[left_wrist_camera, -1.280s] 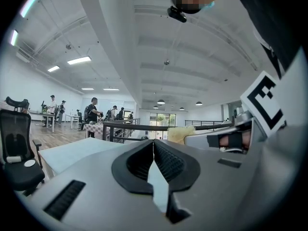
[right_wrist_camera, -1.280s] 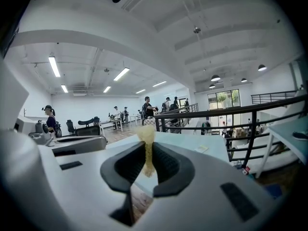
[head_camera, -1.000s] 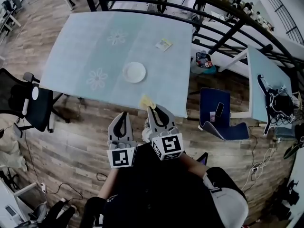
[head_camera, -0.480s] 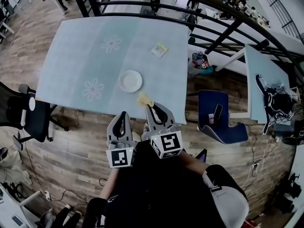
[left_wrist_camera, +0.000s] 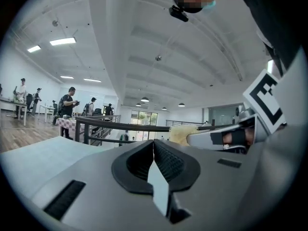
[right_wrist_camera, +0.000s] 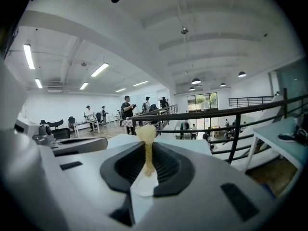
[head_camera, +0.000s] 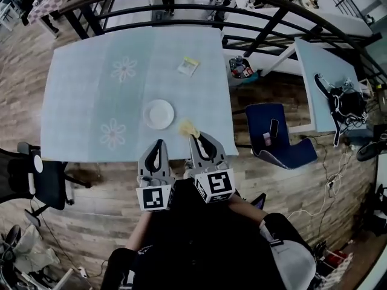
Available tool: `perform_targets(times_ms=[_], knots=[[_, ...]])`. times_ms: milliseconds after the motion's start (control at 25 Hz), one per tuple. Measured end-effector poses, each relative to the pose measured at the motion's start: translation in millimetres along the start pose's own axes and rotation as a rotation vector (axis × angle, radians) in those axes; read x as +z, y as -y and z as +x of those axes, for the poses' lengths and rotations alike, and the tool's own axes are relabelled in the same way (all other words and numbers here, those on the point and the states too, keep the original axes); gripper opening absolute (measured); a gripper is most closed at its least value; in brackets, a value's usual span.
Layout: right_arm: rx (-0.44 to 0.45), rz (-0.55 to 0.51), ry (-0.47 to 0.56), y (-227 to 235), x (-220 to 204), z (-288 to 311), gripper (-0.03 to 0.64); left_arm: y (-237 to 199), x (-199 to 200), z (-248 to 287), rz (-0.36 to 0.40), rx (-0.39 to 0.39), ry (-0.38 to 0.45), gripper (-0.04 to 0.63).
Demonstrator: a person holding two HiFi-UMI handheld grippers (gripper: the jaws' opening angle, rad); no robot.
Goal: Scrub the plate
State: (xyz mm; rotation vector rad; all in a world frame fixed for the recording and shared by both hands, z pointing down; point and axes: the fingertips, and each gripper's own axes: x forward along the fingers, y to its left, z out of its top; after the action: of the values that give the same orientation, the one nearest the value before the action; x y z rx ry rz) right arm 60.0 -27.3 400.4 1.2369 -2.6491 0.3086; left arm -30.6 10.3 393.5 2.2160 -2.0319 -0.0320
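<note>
Two grippers at the table's near edge, one plate ahead

Head view: one white plate (head_camera: 159,114) lies on the pale blue table (head_camera: 78,101), close to the near edge and well in from both side edges, with bare cloth all round it. Two flower prints (head_camera: 113,133) lie to its left and one small packet (head_camera: 188,66) lies farther back. The left gripper (head_camera: 159,144) and right gripper (head_camera: 195,138) hang side by side over the near edge. One yellow sponge (head_camera: 188,128) sticks out of the right one, just beside the plate and not touching it.
Left gripper view: its jaws are pressed together with nothing between them.
Right gripper view: its jaws pinch the sponge, which stands up past the tips.
</note>
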Motion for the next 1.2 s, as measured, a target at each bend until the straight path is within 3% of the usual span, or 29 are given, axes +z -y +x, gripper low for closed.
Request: perform_targets(times_ms=[280,680,1200], knots=[[-0.137,0.053,0.008,-1,11,33,0.048,-30,13,42,0.028,-0.156,-0.016,0.014],[-0.245,0.092,-0.015,-26,15,80,0.048,-86,20,78,0.044,-0.272,-0.033,0.014],[-0.362,0.141,-0.051,-34,10,111,0.048,-112,5,97,0.049,-0.427,-0.063,0.014]])
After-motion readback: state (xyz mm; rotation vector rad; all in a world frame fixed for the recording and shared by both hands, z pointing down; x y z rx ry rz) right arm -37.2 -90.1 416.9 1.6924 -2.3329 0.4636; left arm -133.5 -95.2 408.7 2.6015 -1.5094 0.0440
